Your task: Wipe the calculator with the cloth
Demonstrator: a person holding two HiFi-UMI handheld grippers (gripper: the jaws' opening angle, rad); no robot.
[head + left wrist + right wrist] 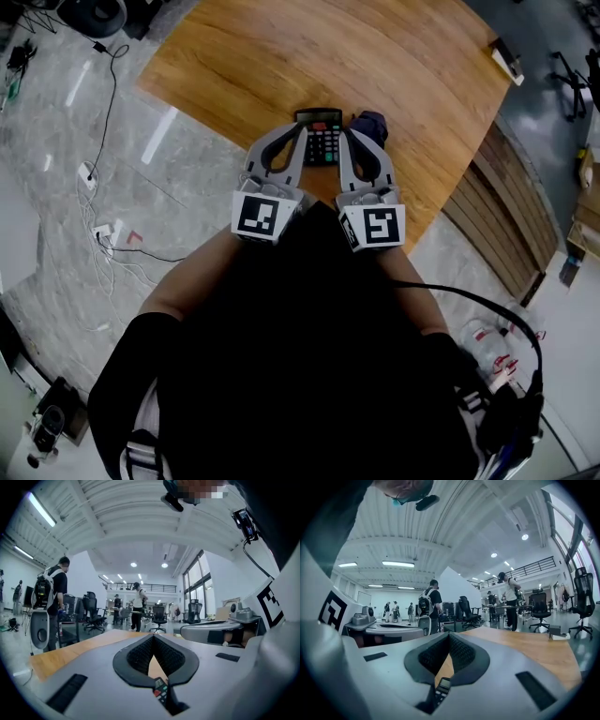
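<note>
calculator beside dark blue cloth on the wooden table

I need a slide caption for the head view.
Left gripper and right gripper, both shut, above the calculator; dark cloth beside it.

A wooden surface fills the upper centre, over grey marbled floor with white cables at left. Beyond: a white ribbed ceiling, 2 strip lights, tall windows, black office chairs, and a mezzanine railing at upper right.
</note>
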